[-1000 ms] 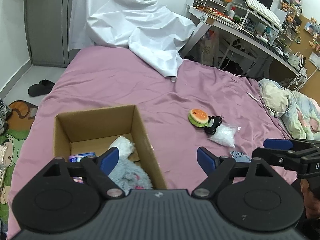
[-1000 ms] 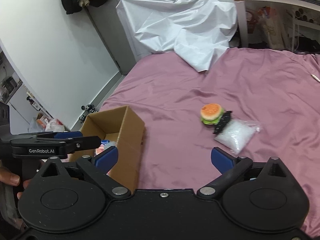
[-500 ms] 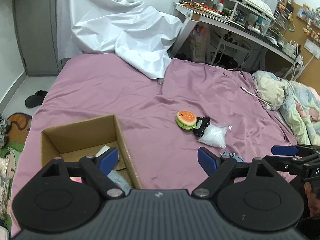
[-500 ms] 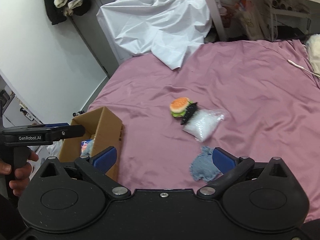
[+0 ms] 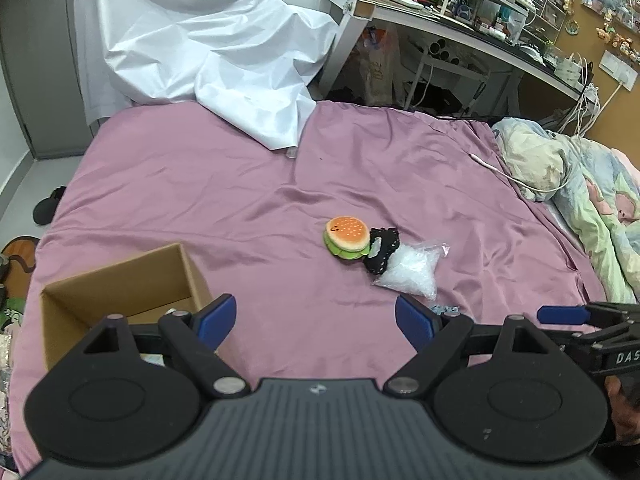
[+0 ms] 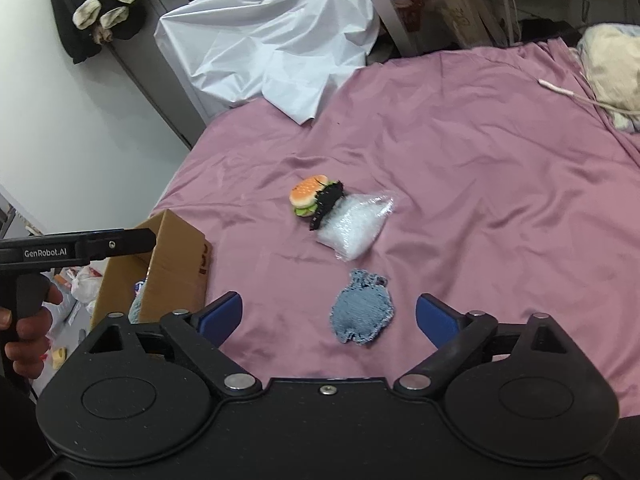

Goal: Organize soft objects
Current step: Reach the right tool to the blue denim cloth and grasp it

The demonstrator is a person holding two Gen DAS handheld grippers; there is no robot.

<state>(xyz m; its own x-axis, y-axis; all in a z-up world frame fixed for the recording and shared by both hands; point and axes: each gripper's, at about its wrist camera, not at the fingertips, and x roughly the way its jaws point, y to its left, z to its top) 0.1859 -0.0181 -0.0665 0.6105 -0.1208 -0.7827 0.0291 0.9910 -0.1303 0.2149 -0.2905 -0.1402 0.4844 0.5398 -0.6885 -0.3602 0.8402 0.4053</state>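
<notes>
A plush burger lies mid-bed beside a black lacy item and a clear bag of white filling. A blue denim pouch lies in front of my right gripper, which is open and empty just above it. A cardboard box stands at the left with soft things inside, mostly hidden. My left gripper is open and empty, to the right of the box.
The bed has a pink sheet. A white sheet is heaped at the far end. A bundled quilt and a white cable lie at the right edge. A desk stands beyond.
Both grippers have pulled back and swung right. The box has slid left and low in both views. The denim pouch has come into full view before the right gripper.
</notes>
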